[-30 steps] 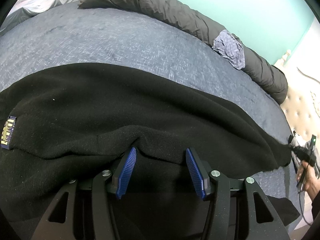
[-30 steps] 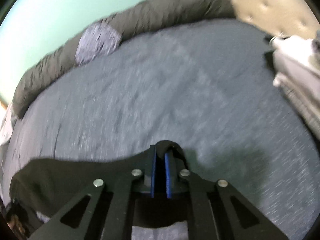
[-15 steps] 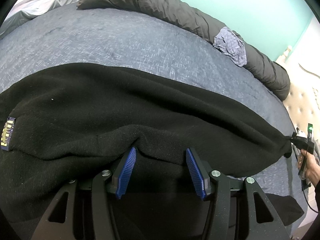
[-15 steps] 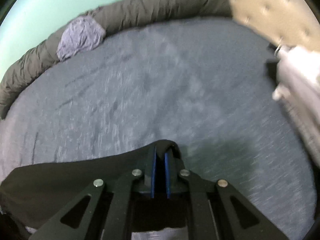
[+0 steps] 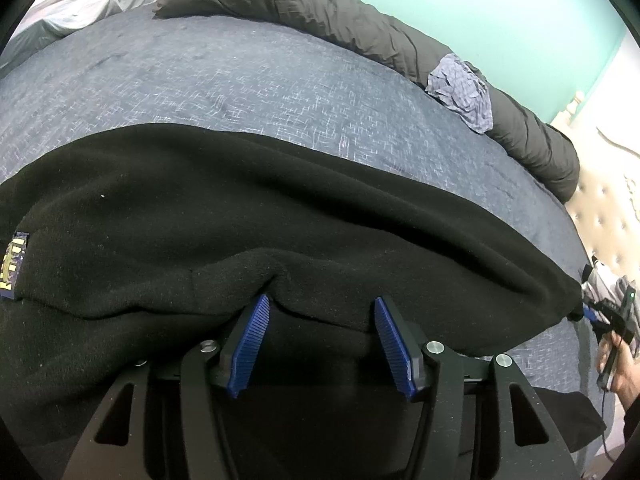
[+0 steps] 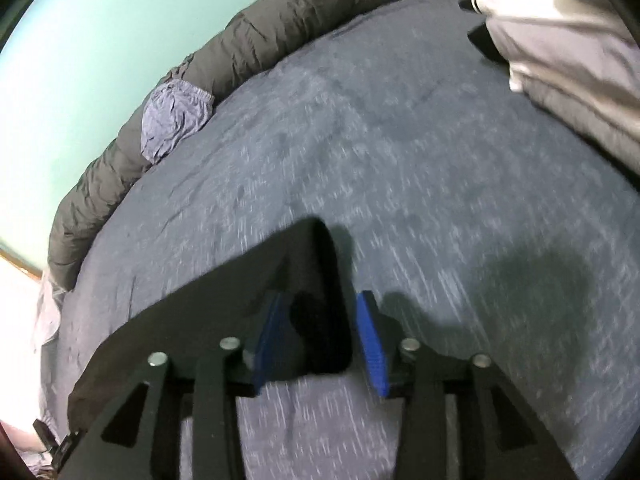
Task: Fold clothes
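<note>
A black fleece garment lies spread across the blue-grey bed, with a yellow and blue patch at its left. My left gripper stands open at the garment's near folded edge, which rests on its fingertips. In the right wrist view, my right gripper is opening. The garment's corner lies loose between its blue pads, down on the bed. In the left wrist view that right gripper shows at the garment's far right tip, held by a hand.
A rolled dark grey duvet runs along the bed's far edge, with a crumpled blue-purple garment on it. A stack of folded light clothes sits at the right by the tufted headboard. A teal wall stands behind.
The right gripper's jaws have parted from shut, and the black corner now lies loose between them. That hand dropped toward the bed and rolled. The left gripper has not moved.
</note>
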Demonstrator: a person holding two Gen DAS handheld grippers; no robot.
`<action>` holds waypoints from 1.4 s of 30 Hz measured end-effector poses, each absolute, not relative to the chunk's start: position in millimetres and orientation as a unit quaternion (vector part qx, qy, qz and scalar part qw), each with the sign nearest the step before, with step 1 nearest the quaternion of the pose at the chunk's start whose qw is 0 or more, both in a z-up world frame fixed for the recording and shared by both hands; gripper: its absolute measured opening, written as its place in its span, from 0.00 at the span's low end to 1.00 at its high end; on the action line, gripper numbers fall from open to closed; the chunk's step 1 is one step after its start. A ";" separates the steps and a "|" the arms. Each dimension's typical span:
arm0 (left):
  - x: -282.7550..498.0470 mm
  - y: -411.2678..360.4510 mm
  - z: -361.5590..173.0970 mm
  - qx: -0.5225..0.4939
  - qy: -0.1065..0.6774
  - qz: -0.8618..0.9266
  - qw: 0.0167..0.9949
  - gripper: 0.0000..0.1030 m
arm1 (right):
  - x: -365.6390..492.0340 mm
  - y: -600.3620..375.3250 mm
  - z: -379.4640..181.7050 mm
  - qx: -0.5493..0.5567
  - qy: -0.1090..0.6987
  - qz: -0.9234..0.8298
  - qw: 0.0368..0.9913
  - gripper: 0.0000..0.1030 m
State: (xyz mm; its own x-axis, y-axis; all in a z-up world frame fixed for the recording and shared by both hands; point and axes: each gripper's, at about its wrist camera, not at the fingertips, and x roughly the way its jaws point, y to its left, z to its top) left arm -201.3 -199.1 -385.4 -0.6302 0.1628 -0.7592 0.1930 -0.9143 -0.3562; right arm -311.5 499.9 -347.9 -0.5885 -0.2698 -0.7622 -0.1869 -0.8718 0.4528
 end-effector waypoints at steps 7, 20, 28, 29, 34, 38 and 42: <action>-201.8 -198.2 -385.1 0.431 0.207 -0.878 0.009 0.58 | -306.1 476.8 -356.8 0.480 -0.207 -0.851 0.055 0.08; -201.8 -200.0 -384.2 0.431 0.208 -0.878 0.007 0.58 | -309.2 483.7 -366.2 0.516 -0.126 -0.847 0.000 0.03; -203.7 -200.3 -382.7 0.432 0.212 -0.876 0.010 0.58 | -298.7 489.8 -351.5 0.497 -0.133 -0.857 -0.025 0.07; -203.9 -200.5 -382.3 0.432 0.214 -0.876 0.010 0.59 | -293.3 491.8 -346.7 0.494 -0.139 -0.858 -0.022 0.07; -202.1 -200.0 -375.8 0.431 0.214 -0.876 0.009 0.59 | -260.6 495.1 -330.1 0.507 -0.176 -0.844 0.014 0.08; -192.9 -194.9 -356.7 0.419 0.211 -0.883 -0.001 0.59 | -224.8 484.1 -313.7 0.516 -0.192 -0.833 0.063 0.15; -178.3 -189.4 -335.4 0.412 0.216 -0.885 -0.012 0.59 | -182.0 469.7 -293.7 0.519 -0.199 -0.825 0.102 0.29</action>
